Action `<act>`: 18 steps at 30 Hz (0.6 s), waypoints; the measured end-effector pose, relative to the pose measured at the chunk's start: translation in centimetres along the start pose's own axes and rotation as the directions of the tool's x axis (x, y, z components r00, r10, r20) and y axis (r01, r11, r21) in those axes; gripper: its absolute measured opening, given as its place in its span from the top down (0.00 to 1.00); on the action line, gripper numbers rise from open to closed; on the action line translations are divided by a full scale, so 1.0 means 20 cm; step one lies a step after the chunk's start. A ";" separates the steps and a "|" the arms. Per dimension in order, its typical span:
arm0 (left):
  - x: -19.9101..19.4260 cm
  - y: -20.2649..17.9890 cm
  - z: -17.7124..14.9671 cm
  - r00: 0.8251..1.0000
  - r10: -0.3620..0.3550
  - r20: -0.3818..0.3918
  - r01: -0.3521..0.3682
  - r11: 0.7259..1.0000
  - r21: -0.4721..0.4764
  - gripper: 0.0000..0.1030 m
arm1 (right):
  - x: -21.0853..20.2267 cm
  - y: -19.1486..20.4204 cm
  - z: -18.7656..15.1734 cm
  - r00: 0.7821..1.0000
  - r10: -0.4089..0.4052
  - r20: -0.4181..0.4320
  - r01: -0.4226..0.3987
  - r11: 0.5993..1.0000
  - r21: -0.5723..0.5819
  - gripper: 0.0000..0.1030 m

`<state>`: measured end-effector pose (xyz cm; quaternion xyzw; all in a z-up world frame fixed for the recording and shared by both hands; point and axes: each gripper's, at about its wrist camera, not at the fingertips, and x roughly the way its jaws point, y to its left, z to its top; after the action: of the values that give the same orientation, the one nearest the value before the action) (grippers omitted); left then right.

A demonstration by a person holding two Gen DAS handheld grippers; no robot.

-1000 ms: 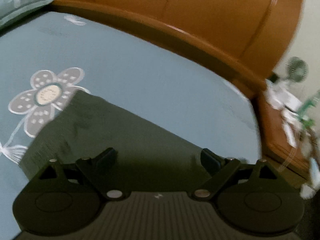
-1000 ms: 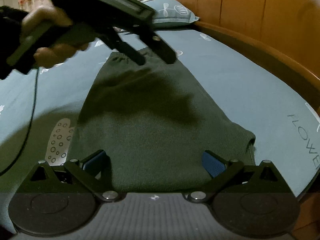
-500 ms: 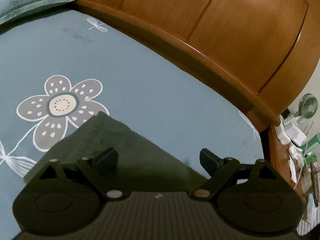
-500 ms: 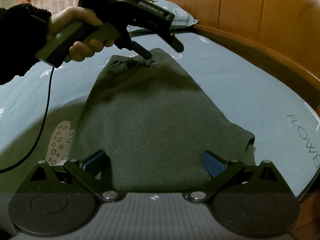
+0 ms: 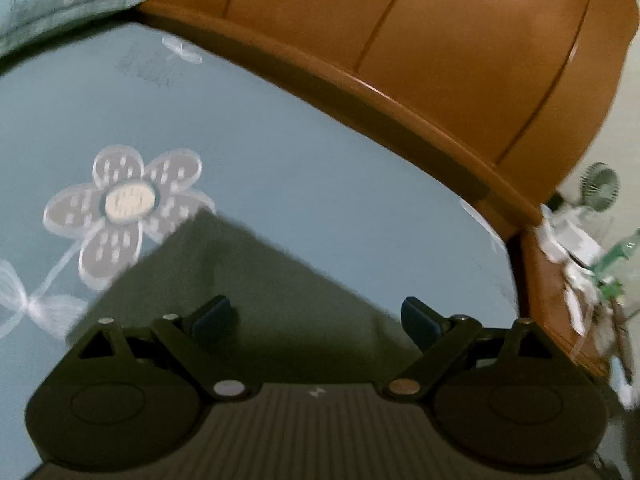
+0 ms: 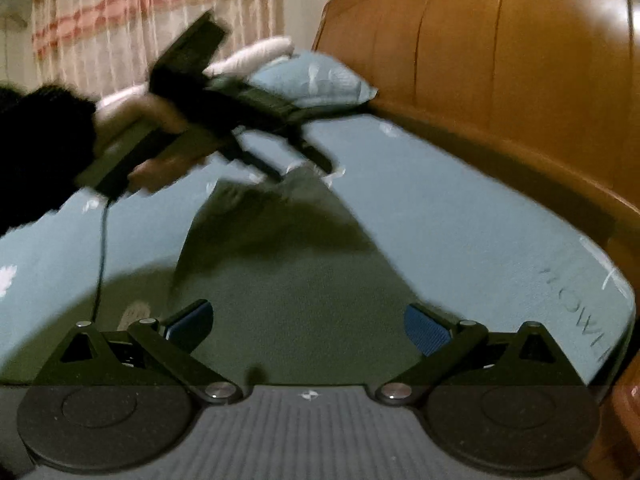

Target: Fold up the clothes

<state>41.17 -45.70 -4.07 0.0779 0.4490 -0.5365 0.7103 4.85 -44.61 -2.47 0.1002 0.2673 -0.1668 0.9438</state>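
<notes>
Left tongs (image 5: 316,318) spread wide, nothing between the blue pads, hanging over the far corner of a dark green garment (image 5: 248,280). Seen from the right wrist as a blurred black tool (image 6: 296,168) gripped by a hand (image 6: 156,136) in a dark sleeve (image 6: 40,148), tips at the garment's gathered far end; touching or just above, cannot tell through the blur. Right tongs (image 6: 308,324) likewise wide open, empty, poised above the garment's near edge. Garment (image 6: 288,280) spread flat on the bed sheet (image 6: 460,220), light blue with a grey flower print (image 5: 124,208) just beside the cloth. Beyond, a wooden headboard (image 5: 440,48) curving along the bed, a blue pillow (image 6: 316,80) against it, striped curtain (image 6: 140,12) behind. Small fan (image 5: 600,182) on a cluttered nightstand past the headboard's end.
</notes>
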 end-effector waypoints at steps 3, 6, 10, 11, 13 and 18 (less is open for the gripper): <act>-0.01 0.08 -0.13 0.997 0.062 -0.037 -0.063 0.998 -0.016 0.11 | 0.09 -0.07 -0.04 0.998 -0.033 -0.062 0.035 0.999 0.032 0.00; -0.05 0.16 -0.18 0.996 0.084 -0.031 -0.085 0.994 -0.064 0.15 | 0.11 -0.12 -0.07 0.992 -0.097 -0.078 0.101 0.994 0.049 0.00; -0.14 0.16 -0.17 0.998 0.069 0.011 -0.068 0.995 -0.073 0.15 | 0.03 -0.16 -0.03 0.996 -0.089 -0.029 0.092 0.988 0.126 0.00; -0.16 0.14 -0.16 0.998 0.059 0.020 -0.058 0.997 -0.059 0.15 | 0.01 -0.15 -0.02 0.997 -0.077 -0.014 0.078 0.988 0.135 0.00; -0.14 0.13 -0.15 0.998 0.062 0.010 -0.061 0.997 -0.049 0.15 | 0.01 -0.12 -0.01 0.999 -0.034 -0.003 0.034 0.992 0.123 0.00; -0.07 0.19 -0.17 0.990 0.136 -0.046 -0.140 0.986 -0.091 0.16 | 0.07 -0.04 -0.02 0.997 -0.027 -0.071 0.032 0.997 0.066 0.00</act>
<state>42.44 -41.08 -6.54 0.0858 0.4813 -0.4627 0.7395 5.41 -45.67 -3.71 0.1336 0.2959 -0.1859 0.9274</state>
